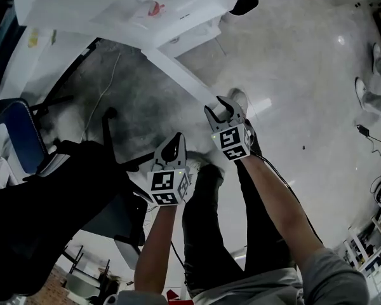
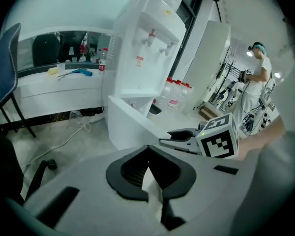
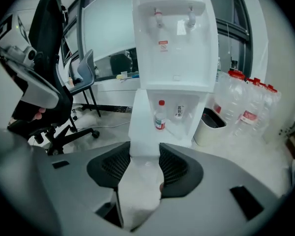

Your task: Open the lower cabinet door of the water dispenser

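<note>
While right fingers (image 3: pixel 176 167) clamp the open cabinet door (image 3: pixel 140 127), left fingers (image 2: pixel 130 173) closed empty, we log one bottle (image 3: pixel 160 118) inside, bin (image 3: pixel 206 132) alongside.

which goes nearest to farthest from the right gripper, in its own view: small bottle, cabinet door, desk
1. cabinet door, centre, clamped in the jaws of the right gripper.
2. small bottle, inside the water dispenser, just right of centre.
3. desk, far back on the left.
</note>
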### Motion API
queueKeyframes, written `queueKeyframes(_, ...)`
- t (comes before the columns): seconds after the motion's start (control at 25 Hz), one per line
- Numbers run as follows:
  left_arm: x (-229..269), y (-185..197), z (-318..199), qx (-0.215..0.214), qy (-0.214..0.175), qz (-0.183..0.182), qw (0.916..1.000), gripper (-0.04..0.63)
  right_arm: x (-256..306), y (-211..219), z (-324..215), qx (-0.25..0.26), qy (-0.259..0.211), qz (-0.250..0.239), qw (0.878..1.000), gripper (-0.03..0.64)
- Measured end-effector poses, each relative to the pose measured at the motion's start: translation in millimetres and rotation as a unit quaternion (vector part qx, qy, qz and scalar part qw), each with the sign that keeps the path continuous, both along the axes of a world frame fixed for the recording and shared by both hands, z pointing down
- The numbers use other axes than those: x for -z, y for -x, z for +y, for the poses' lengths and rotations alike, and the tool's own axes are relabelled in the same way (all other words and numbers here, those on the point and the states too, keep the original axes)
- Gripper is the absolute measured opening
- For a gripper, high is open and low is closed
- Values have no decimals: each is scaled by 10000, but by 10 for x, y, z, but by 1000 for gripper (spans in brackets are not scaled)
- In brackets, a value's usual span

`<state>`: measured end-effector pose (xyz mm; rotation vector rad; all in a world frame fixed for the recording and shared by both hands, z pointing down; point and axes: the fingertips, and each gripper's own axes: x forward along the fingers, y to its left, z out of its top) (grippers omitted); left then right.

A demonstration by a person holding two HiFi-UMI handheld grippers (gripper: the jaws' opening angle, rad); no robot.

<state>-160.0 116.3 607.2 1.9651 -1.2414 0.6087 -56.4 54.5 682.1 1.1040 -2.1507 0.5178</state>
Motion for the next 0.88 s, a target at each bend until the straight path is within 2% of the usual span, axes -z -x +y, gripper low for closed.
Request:
queueKeyframes(0.44, 111, 701, 503, 387, 10, -3, 9993, 9, -34, 615, 360, -1213, 182, 184, 9923, 186)
queueKeyframes(0.88, 289, 1180, 735, 842, 106, 1, 9964, 9, -63, 977, 475, -1625, 524, 355, 9847, 184)
